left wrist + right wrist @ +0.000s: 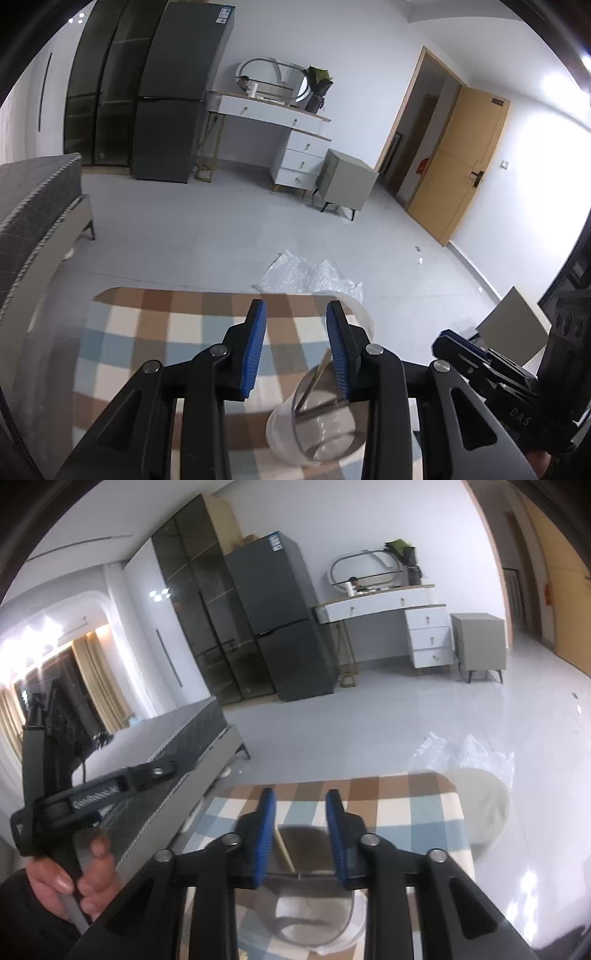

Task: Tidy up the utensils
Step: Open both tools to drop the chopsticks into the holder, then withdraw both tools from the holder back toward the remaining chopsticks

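Note:
A clear plastic cup stands on the table with the brown, blue and cream checked cloth. Thin utensil sticks lean inside it. My left gripper hangs open above the cloth just left of the cup, nothing between its blue pads. In the right wrist view my right gripper is open right over the cup, where a wooden chopstick shows between the fingers without touching them. A hand holds the left gripper at the left. The right gripper shows at the right edge.
Crumpled bubble wrap lies on the floor beyond the table's far edge. A pale round seat stands by the table's right corner. A grey bed runs along the left. A fridge, dresser and nightstand line the far wall.

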